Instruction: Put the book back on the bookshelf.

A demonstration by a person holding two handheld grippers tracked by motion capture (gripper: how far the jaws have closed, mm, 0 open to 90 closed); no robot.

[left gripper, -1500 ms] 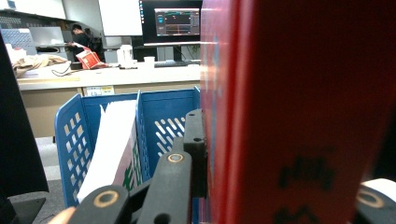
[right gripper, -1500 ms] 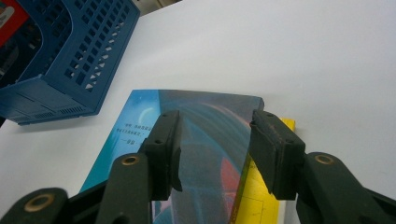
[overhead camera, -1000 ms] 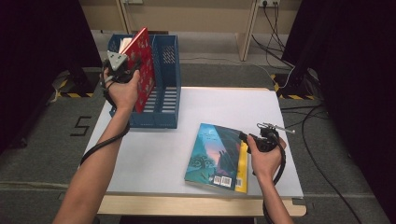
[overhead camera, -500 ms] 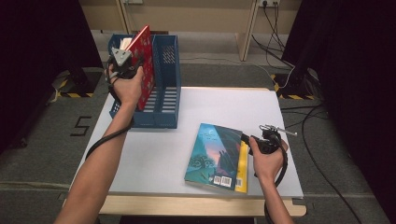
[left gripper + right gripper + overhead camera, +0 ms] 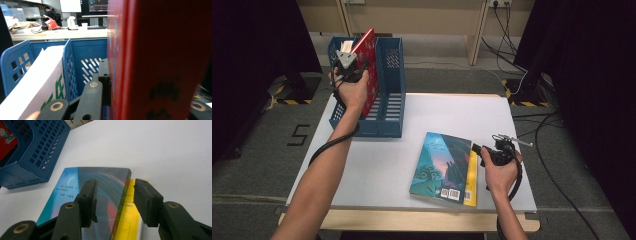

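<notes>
White tabletop [image 5: 422, 125] on a grey carpet floor, number 5 marked on the floor left of the table. Blue file rack [image 5: 391, 100] sits at the table's back left corner. Left gripper [image 5: 348, 65] is clamped on a red book [image 5: 368, 65], held upright and tilted over the rack's middle slot (lower edge hidden behind hand and rack wall). In the left gripper view the red cover [image 5: 160, 60] blocks the right half; dark characters on it are too blurred to read. White sheet with green print [image 5: 37, 85] in the next slot, cut off, unreadable. Front right of the rack, a blue-covered book [image 5: 443, 167] lies flat, barcodes near its front edge, yellow strip [image 5: 127, 217] with tiny unreadable text. Right gripper [image 5: 114, 197] hovers over its right edge, jaws apart, nothing gripped.
</notes>
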